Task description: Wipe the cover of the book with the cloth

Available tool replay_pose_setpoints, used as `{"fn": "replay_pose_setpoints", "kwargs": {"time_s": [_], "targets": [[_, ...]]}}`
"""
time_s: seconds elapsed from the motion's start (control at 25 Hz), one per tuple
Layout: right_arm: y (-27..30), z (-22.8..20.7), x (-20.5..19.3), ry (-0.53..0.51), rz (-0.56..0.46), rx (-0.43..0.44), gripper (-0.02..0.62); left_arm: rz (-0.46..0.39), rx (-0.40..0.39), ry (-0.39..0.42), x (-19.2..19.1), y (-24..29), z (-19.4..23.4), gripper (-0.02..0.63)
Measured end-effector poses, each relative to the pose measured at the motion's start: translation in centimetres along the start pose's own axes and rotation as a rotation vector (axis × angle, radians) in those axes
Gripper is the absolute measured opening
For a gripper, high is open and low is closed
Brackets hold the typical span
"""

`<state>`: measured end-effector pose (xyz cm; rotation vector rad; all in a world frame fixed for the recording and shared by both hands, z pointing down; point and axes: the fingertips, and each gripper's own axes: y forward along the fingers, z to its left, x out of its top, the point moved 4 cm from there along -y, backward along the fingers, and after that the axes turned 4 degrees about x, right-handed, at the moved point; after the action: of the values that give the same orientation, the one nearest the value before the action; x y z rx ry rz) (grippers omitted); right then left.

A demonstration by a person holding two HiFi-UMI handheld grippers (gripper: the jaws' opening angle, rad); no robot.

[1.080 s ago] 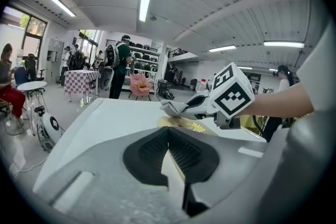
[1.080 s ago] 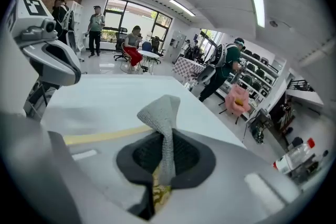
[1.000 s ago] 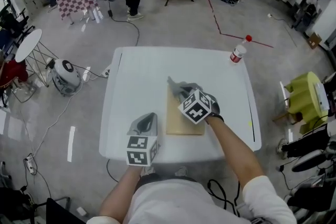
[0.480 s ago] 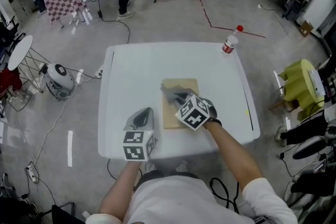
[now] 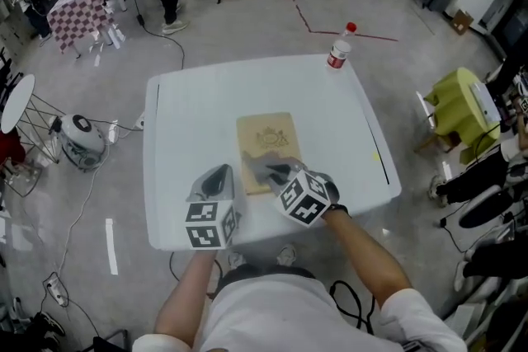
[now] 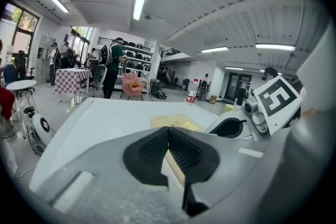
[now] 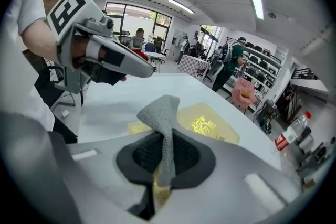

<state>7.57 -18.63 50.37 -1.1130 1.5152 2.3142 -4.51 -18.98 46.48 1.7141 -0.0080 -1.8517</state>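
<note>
Book point(image 5: 268, 136) lies flat, nearer the table's point(image 5: 186, 115) near edge, long axis running near edge to far edge; tabletop lies open left, right and beyond it. Your right gripper point(image 5: 275, 175) clamps the grey cloth point(image 5: 261, 168) over the book's near end. Your left gripper point(image 5: 216, 177), jaws together and empty, sits just left of the book. A bottle point(image 5: 337, 53) stands at the far right corner

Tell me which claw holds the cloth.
The right claw: it is shut on the grey cloth, over the near end of the book. The left claw is shut on nothing, left of the book.
</note>
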Motion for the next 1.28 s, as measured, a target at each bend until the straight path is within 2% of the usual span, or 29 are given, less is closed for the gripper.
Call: {"fn": "replay_pose_setpoints", "kwargs": {"time_s": [0.44,0.64,0.8,0.96,1.12,1.28], "targets": [[-1.5,4.8,-2.4,0.064,0.011,0.059,0.017,0.014,-0.067,0.021,-0.5,0.4,-0.4,0.008],[-2.3,4.2,-1.2,0.076,-0.016,0.039,0.017,0.013,-0.082,0.015,-0.6,0.2,0.6,0.008],[-2.4,0.8,2.9,0.017,-0.049,-0.043,0.017,0.008,-0.080,0.001,-0.5,0.2,1.9,0.008],[-0.1,-2.0,6.2,-0.067,-0.029,-0.097,0.017,0.011,-0.091,-0.003,-0.8,0.3,2.9,0.008],[3.8,-3.9,8.1,-0.163,0.031,-0.128,0.017,0.020,-0.089,-0.005,-1.3,0.3,4.7,0.008],[8.0,-5.3,8.5,-0.299,0.133,-0.150,0.017,0.023,-0.070,-0.014,-1.8,0.3,6.6,0.008]]}}
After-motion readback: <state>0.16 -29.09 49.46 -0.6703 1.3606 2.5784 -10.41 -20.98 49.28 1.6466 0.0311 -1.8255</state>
